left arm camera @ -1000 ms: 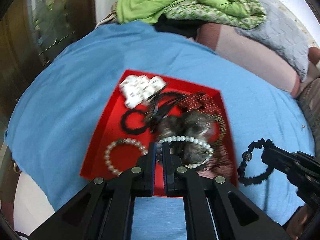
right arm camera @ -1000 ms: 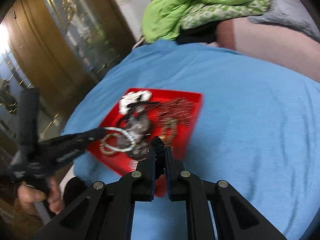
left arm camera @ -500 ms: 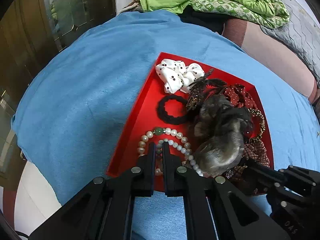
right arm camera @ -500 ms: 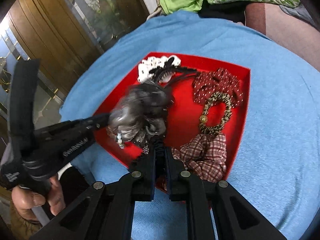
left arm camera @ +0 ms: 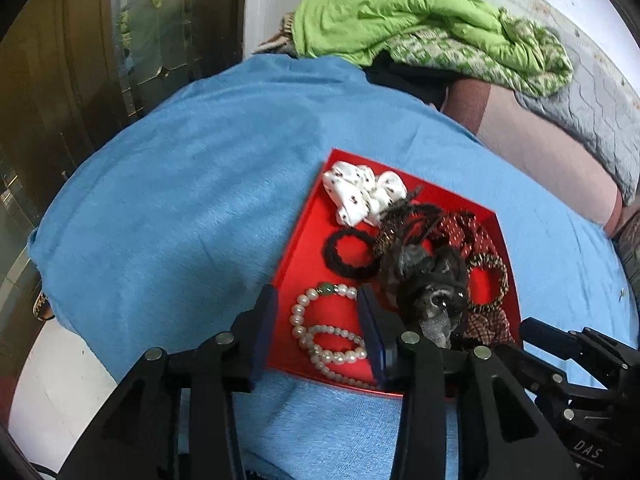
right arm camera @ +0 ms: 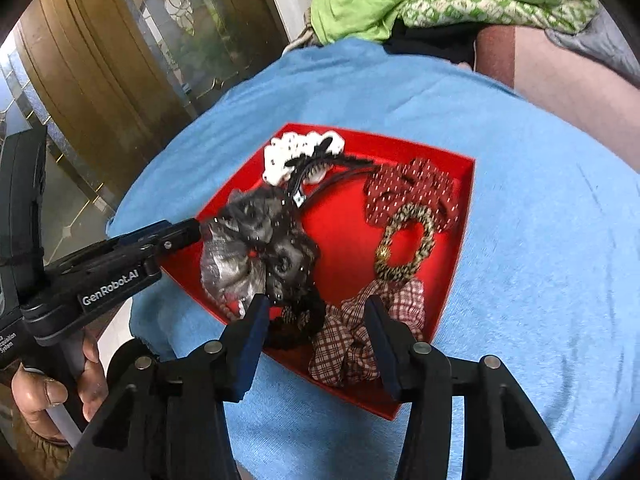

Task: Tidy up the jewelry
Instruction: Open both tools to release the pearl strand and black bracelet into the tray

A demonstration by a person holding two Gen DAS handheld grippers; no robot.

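Both tools' jaws have just been opening over a red tray (left arm camera: 304, 236) on blue cloth (left arm camera: 180, 208) — left tool (left arm camera: 318, 326) around pearl bracelets (left arm camera: 328, 336), right tool (right arm camera: 314, 334) around a black beaded bracelet (right arm camera: 300, 320), neither gripped.

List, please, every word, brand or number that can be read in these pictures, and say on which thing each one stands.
"GenRobot.AI": white letters on the side of the left gripper, in the right wrist view.
"DAS": on the body of the right gripper, low in the left wrist view.
Small white print at the left edge of the right wrist view, on the left gripper's handle: cut off and too small to read.
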